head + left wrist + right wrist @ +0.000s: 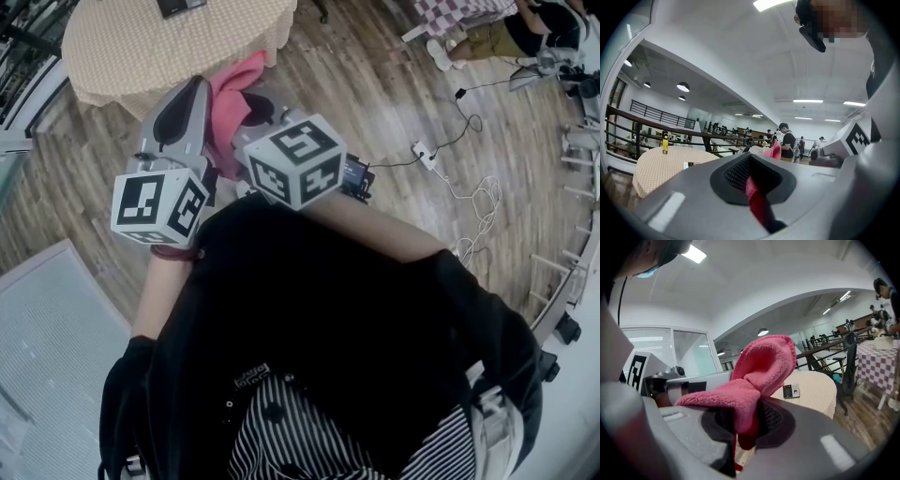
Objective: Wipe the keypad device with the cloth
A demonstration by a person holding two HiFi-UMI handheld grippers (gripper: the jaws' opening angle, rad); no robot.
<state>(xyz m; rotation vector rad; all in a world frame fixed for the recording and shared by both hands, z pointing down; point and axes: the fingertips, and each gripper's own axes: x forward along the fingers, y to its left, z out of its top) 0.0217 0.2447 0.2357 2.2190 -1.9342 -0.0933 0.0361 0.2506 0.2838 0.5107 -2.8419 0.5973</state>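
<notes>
The keypad device [791,391], small, dark and flat, lies on the round beige-covered table [818,385], well apart from both grippers. The fluffy pink cloth [757,373] is clamped in the closed jaws of the right gripper [740,430] and the left gripper [753,190] alike. With the cloth bunched between two holds, little of it hangs free, so a hard gripper nose might knock the device.

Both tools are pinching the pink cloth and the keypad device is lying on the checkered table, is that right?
No. The keypad device lies on the round beige table, not the checkered table; the right gripper view shows it. The left tool and right tool do both pinch the pink cloth.
</notes>
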